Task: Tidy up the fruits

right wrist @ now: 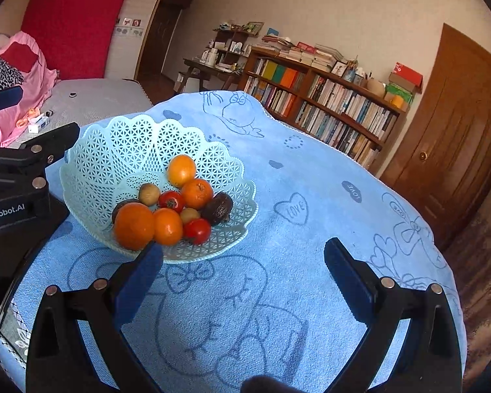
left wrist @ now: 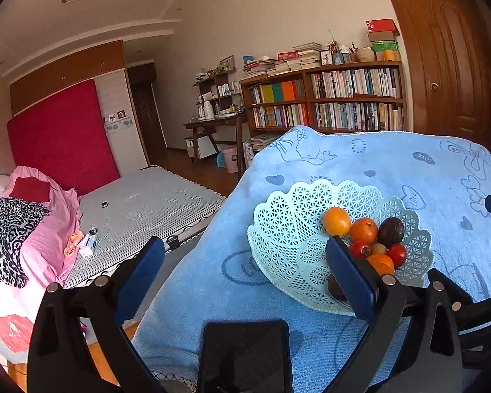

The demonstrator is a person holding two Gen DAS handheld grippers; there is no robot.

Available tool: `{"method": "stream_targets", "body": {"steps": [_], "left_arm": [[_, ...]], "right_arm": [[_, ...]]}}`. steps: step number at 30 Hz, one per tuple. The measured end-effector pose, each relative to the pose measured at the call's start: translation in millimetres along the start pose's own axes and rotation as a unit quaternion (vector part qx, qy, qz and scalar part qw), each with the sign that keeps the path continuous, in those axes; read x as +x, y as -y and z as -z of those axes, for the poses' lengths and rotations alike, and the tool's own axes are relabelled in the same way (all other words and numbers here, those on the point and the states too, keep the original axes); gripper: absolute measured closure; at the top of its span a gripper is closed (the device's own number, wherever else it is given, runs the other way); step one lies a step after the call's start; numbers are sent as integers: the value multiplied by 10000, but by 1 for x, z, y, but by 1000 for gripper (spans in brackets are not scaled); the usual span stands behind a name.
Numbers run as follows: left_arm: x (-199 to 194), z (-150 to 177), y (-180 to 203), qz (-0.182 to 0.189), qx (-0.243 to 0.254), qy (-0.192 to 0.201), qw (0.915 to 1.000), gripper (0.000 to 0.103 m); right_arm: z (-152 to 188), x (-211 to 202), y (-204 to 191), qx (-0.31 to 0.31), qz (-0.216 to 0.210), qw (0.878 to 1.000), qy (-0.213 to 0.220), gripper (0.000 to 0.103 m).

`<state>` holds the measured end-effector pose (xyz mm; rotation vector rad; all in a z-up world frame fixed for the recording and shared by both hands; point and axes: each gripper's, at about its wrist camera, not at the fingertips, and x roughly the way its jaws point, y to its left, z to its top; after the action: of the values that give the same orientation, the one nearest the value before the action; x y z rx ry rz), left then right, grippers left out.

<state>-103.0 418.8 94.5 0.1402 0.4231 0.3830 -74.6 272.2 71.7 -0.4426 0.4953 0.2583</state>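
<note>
Your left gripper [left wrist: 245, 271], "enRobot.AI" partly cut off, gapes empty. Pale green lattice plastic basket [right wrist: 114, 150] holds oranges [right wrist: 134, 226], tomatoes, dark half-hidden fruit. Blue "LOVE" towel [right wrist: 294, 209]. Your right gripper [right wrist: 244, 270] gapes empty.

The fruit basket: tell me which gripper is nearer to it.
Left. The left gripper has one finger over the fruit basket's near rim, beside the fruit. The right gripper hangs open over the bare blue towel, just short of the basket.
</note>
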Motion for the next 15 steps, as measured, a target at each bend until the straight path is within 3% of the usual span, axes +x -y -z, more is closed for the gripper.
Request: {"method": "stream_targets", "body": {"steps": [15], "left_arm": [[3, 4, 9, -23, 227, -55, 9997, 3]], "right_arm": [[0, -3, -2, -52, -18, 10000, 21, 5]]}}
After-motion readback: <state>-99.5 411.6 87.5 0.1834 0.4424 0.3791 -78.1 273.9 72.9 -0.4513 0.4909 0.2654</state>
